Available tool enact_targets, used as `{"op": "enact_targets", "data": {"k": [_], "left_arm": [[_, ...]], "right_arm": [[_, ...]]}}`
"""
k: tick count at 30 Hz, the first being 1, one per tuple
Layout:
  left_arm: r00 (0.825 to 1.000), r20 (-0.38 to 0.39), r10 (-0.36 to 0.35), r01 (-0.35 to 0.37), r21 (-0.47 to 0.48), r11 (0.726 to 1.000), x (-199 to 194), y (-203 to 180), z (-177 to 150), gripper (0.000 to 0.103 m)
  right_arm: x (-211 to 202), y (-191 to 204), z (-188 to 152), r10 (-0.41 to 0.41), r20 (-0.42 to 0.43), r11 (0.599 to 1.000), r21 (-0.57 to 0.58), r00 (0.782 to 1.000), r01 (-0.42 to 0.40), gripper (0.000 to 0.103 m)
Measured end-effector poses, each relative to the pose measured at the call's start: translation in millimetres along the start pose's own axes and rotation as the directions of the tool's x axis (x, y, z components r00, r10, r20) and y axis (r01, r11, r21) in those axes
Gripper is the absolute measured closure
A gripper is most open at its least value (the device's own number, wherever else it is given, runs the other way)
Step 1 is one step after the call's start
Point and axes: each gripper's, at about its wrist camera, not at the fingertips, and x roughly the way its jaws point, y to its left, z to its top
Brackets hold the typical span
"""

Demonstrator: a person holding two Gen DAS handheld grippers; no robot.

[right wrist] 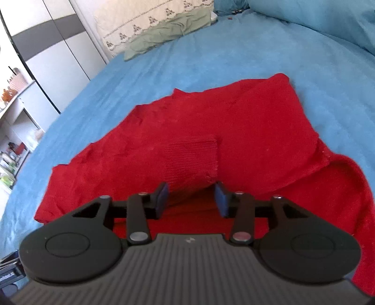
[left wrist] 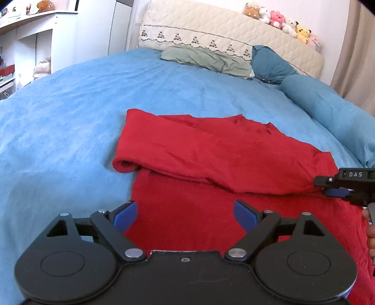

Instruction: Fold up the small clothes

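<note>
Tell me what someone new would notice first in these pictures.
The red garment grabs the eye: bright against the blue bedspread, partly folded, with a sleeve laid across its middle. Next come the black tongs with blue pads: the left tongs open above the garment's near part, the right tongs open around a ribbed cuff. Farther back, plush toys line the top of the headboard.

Blue bed (left wrist: 70, 112), quilted headboard (left wrist: 211, 25), white shelves (left wrist: 35, 30)
</note>
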Motion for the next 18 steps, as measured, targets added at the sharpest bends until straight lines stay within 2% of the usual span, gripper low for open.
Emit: {"op": "enact_targets", "data": {"k": [1, 5, 7, 9, 10, 12, 14, 18], "left_arm": [[1.000, -0.002, 0.001, -0.001, -0.001, 1.000, 1, 1, 0, 0.011], [1.000, -0.005, 0.005, -0.005, -0.003, 1.000, 2, 1, 0, 0.011], [1.000, -0.006, 0.009, -0.009, 0.003, 1.000, 4, 1, -1, 0.011], [1.000, -0.010, 0.017, -0.017, 0.010, 1.000, 5, 0, -1, 0.011], [1.000, -0.011, 0.019, -0.019, 0.012, 1.000, 6, 1, -2, 0.011], [1.000, -0.014, 0.027, -0.027, 0.017, 0.999, 8, 0, -3, 0.011], [0.999, -0.019, 0.039, -0.038, 0.023, 0.999, 11, 0, -4, 0.011], [0.998, -0.027, 0.059, -0.059, 0.025, 0.998, 14, 2, -6, 0.011]], "right_arm": [[1, 2, 0, 0.011, 0.000, 1.000, 0.001, 1.000, -0.011, 0.034], [4, 7, 4, 0.038, -0.005, 0.999, 0.022, 0.999, -0.038, 0.034], [8, 10, 6, 0.011, -0.018, 0.999, 0.037, 1.000, -0.010, 0.036], [12, 13, 8, -0.024, -0.024, 0.999, 0.024, 0.999, 0.024, 0.053], [13, 15, 10, -0.057, -0.032, 0.998, 0.004, 0.998, 0.057, 0.069], [12, 16, 16, -0.081, -0.035, 0.997, -0.019, 0.996, 0.080, 0.078], [8, 18, 27, -0.085, -0.010, 0.996, -0.038, 0.996, 0.084, 0.080], [-16, 19, 63, -0.090, 0.109, 0.992, -0.077, 0.990, 0.099, 0.080]]}}
